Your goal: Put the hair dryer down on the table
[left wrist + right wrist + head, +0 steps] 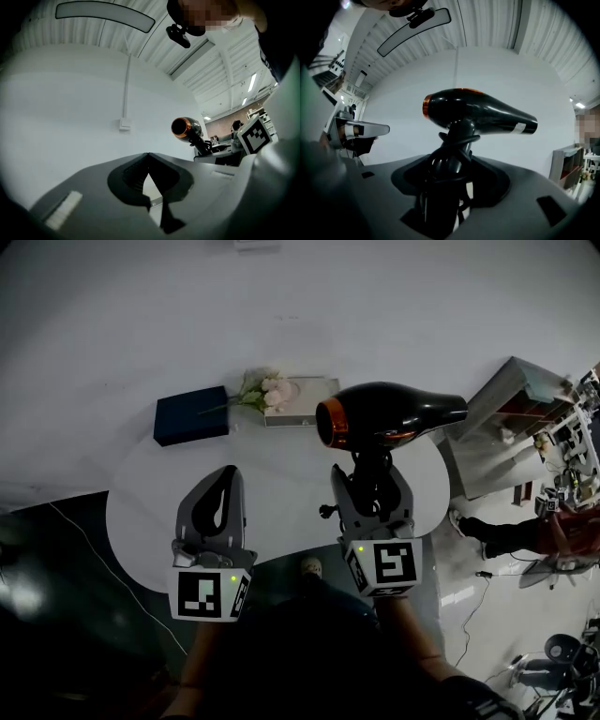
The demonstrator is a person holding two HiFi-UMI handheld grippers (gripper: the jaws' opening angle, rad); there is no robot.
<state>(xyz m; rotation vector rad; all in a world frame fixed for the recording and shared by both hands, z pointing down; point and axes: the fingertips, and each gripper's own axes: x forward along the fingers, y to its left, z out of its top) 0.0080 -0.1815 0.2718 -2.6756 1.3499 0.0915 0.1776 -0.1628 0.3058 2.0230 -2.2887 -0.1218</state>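
A glossy black hair dryer (389, 415) with an orange ring at its rear end is held up over the round white table (281, 470), barrel level and nozzle pointing right. My right gripper (372, 486) is shut on its handle, which has the black cord wound round it. In the right gripper view the hair dryer (478, 110) stands upright out of my right gripper (454, 161). My left gripper (223, 495) hovers over the table's left half, shut and empty. From the left gripper view the hair dryer (185, 127) shows off to the right beyond my left gripper (148, 157).
At the table's far edge lie a dark blue box (190, 415), a bunch of pale flowers (262, 390) and a white tray (305, 395). A grey shelf unit (506, 418) stands to the right. A thin cable (103, 559) runs over the dark floor at left.
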